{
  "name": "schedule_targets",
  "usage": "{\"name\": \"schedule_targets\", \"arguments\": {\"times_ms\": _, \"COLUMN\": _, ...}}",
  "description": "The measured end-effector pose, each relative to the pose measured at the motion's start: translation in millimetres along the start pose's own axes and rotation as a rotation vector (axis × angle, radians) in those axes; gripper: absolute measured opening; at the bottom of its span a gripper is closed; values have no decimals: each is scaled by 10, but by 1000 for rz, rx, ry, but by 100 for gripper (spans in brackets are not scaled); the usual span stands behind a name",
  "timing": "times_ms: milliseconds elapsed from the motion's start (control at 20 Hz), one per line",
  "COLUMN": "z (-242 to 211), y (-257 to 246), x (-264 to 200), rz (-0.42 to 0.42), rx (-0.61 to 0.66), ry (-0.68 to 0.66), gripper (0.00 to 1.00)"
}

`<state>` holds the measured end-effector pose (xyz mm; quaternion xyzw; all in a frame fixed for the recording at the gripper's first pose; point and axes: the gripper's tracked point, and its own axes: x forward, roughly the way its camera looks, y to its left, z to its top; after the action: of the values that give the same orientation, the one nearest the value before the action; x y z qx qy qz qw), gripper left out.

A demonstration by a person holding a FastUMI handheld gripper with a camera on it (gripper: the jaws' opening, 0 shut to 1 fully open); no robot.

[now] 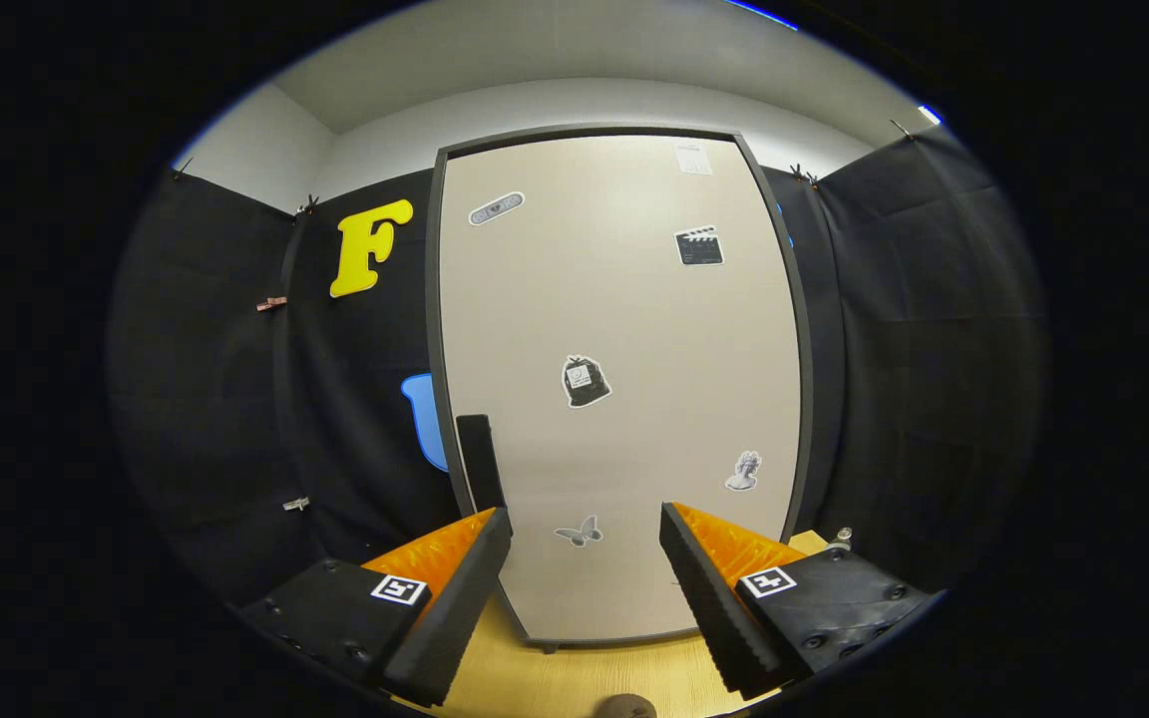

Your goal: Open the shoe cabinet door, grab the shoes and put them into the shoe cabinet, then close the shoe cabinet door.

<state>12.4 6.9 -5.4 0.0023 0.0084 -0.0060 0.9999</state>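
Two fingers of the gripper stood spread and empty before the tall beige flat-panelled shoe cabinet door, shut and sticker-dotted on the wooden floor, its stiff, probably light panel likely best pulled by the slim black vertical handle just beyond the left finger.

The way ahead is blocked by the shut door, just beyond the spread fingers of the gripper. Nothing is held between them. A handle stands by the door's left edge. Bare floor lies below.
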Motion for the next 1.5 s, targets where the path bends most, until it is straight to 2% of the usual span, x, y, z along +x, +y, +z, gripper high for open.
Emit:
{"name": "schedule_targets", "arguments": {"times_ms": 350, "z": -95, "y": 223, "x": 162, "rz": 36, "rx": 12, "ry": 4, "gripper": 98}}
{"name": "schedule_targets", "arguments": {"times_ms": 650, "z": -260, "y": 567, "x": 566, "rz": 66, "rx": 9, "ry": 30, "gripper": 98}}
{"name": "schedule_targets", "arguments": {"times_ms": 1200, "z": -498, "y": 743, "x": 1356, "rz": -7, "rx": 6, "ry": 38, "gripper": 98}}
{"name": "schedule_targets", "arguments": {"times_ms": 1400, "z": -531, "y": 744, "x": 1476, "rz": -39, "rx": -3, "ry": 38, "gripper": 89}}
{"name": "schedule_targets", "arguments": {"times_ms": 1450, "z": -540, "y": 746, "x": 1484, "rz": -42, "rx": -4, "ry": 39, "gripper": 77}}
{"name": "schedule_targets", "arguments": {"times_ms": 1500, "z": -549, "y": 762, "x": 1507, "rz": -41, "rx": -6, "ry": 38, "gripper": 73}}
